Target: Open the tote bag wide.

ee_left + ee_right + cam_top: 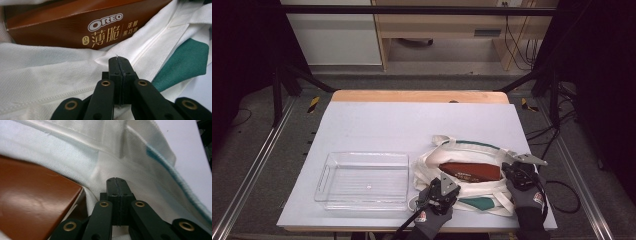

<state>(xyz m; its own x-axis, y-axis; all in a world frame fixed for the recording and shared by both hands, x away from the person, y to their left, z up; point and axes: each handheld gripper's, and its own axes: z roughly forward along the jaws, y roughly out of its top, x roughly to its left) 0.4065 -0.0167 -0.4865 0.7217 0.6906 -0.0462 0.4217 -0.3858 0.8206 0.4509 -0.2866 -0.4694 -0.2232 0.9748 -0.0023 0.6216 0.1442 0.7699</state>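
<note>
A white tote bag [428,162] with green trim lies on the table's near right. A brown Oreo box [469,171] rests in its open mouth. My left gripper [435,182] is at the bag's near left rim. In the left gripper view its jaws [119,59] are pressed together on a fold of the bag's cloth [50,75], just below the box [75,27]. My right gripper [508,168] is at the bag's right rim. In the right gripper view it [116,180] is shut on puckered white fabric [75,150] beside the box's corner [32,202].
A clear plastic tray [367,154] stands to the left of the bag on the white table [412,120]. A green patch [479,203] of the bag lies between my two gloved hands. The table's wooden far edge [419,96] runs behind.
</note>
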